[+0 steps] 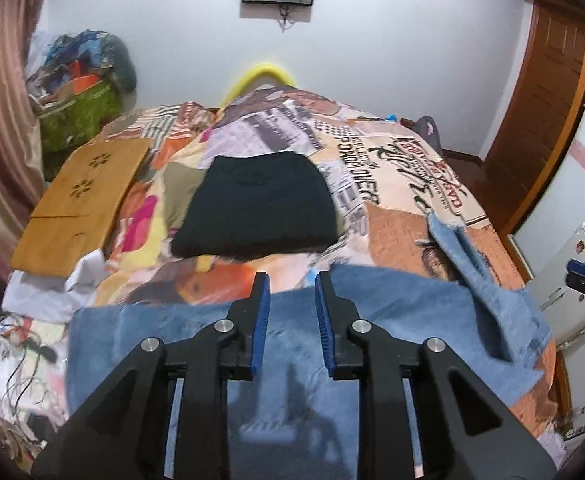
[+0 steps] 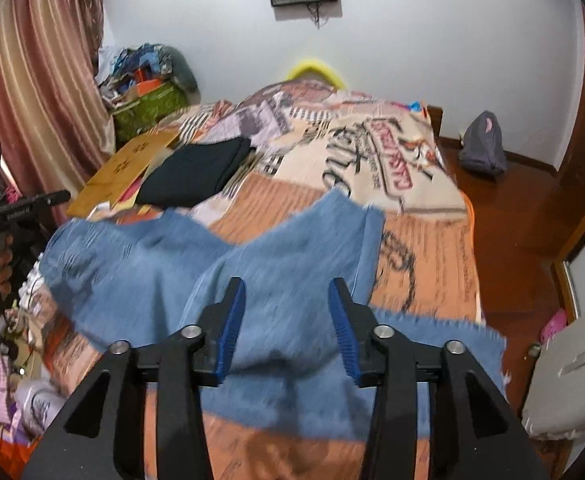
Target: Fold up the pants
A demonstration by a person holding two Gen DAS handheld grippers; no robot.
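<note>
Currently both tongs released, nothing between pads. Left tongs (image 1: 291, 280) hover over the near part of the blue denim pants (image 1: 292, 340), jaws a narrow gap apart, cloth seen below and through the gap, not pinched. Right tongs (image 2: 287, 286) gape wider, likewise empty, above the same pants (image 2: 220, 264).

Pants lie on the bed w/ printed bedspread (image 1: 412, 184), near edge closest to the person. Frayed hems; in right wrist view one leg runs up toward mid-bed, another frayed edge sticks out to the right low down. Looks partly folded but untidy, layers not squared; right view blurred, so can't say how many layers.

Folded black garment (image 1: 254, 208) sits further up the bed, apart from the denim, prob. a finished piece parked out of the way. Wooden lap tray (image 1: 80, 192) beside it at the bed's left edge.

Judgement: fabric let go so it settles flat before the next grab. Next likely a re-grip at hems or waistband, one corner per tong. Risk: denim is stiff, loose flap at right may spring open.
</note>
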